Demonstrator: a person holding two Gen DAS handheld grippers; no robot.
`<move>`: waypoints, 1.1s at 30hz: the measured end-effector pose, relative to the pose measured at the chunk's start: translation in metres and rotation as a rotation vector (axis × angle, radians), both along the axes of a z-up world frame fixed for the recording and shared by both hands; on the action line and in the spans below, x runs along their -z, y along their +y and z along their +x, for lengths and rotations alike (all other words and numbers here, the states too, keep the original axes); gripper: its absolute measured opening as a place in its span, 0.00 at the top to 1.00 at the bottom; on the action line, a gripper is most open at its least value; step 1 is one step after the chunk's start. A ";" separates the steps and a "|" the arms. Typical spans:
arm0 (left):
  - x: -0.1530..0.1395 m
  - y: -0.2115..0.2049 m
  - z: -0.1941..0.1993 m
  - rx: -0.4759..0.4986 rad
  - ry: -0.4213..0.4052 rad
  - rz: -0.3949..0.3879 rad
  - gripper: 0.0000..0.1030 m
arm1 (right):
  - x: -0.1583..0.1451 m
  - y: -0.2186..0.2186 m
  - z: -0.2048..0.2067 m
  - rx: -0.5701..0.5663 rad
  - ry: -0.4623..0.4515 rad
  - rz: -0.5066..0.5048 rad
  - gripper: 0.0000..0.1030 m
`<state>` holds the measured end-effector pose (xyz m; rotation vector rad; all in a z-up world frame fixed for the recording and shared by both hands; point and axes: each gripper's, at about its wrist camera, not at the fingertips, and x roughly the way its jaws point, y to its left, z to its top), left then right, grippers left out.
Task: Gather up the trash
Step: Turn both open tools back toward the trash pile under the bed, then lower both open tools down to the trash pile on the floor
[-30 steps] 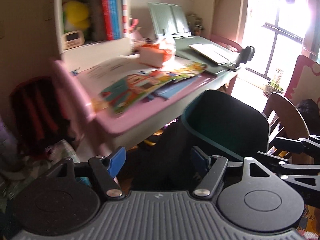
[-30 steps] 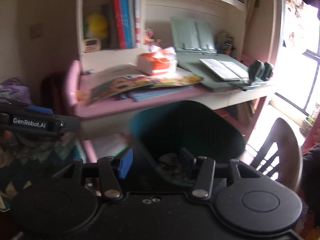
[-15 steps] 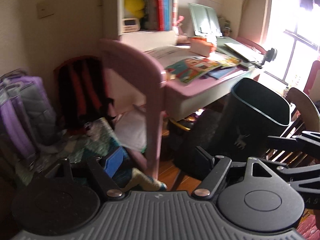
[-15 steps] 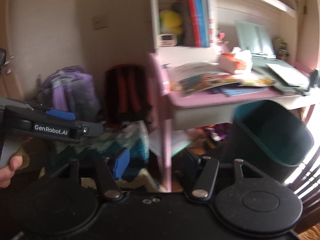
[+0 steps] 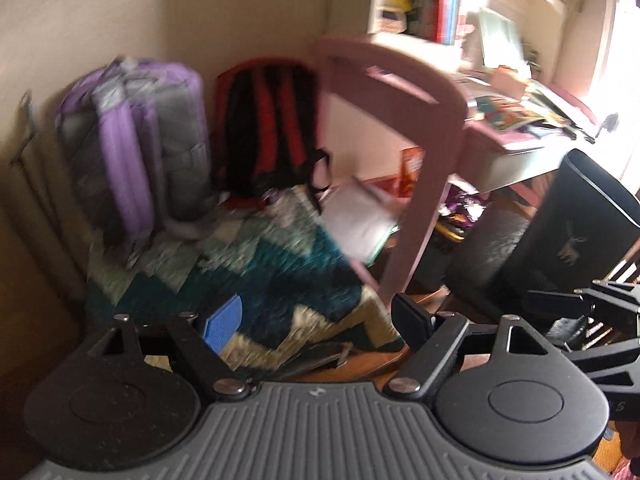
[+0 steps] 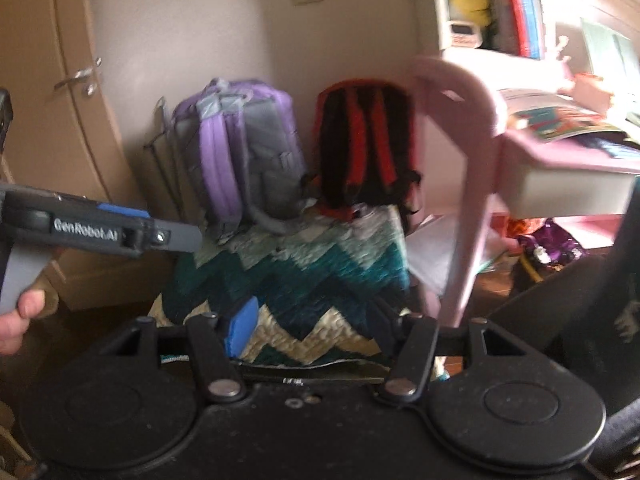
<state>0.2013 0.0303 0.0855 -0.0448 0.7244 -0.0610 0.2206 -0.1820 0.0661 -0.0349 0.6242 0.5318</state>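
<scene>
The pink worktop [image 6: 576, 160] with its books takes the right of both views, its pink leg [image 5: 424, 184] dropping to the floor. Left of it a zigzag blanket [image 6: 304, 280] lies heaped, with a purple backpack [image 6: 240, 152] and a red backpack [image 6: 366, 140] leaning on the wall behind. The dark trash bin [image 5: 580, 220] stands at the far right. The likeliest trash, crumpled purple wrappers [image 5: 464, 208], sits under the worktop beside the leg. The left hand-held gripper [image 5: 316, 316] is opening, nothing between its jaws; the right hand-held gripper [image 6: 320, 322] stands wide and empty. Both views are blurred, so a hasty reach could knock the leg or snag the blanket instead of the wrappers.
</scene>
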 end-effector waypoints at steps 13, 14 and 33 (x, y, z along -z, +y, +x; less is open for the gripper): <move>0.082 0.112 -0.024 -0.201 0.036 -0.102 0.01 | 0.088 0.084 0.013 -0.117 0.058 0.002 0.40; 0.089 0.117 -0.025 -0.210 0.038 -0.111 0.01 | 0.096 0.089 0.014 -0.131 0.064 0.002 0.40; 0.253 0.180 0.019 -0.329 0.301 -0.202 0.01 | 0.263 0.153 0.067 -0.102 0.238 -0.198 0.39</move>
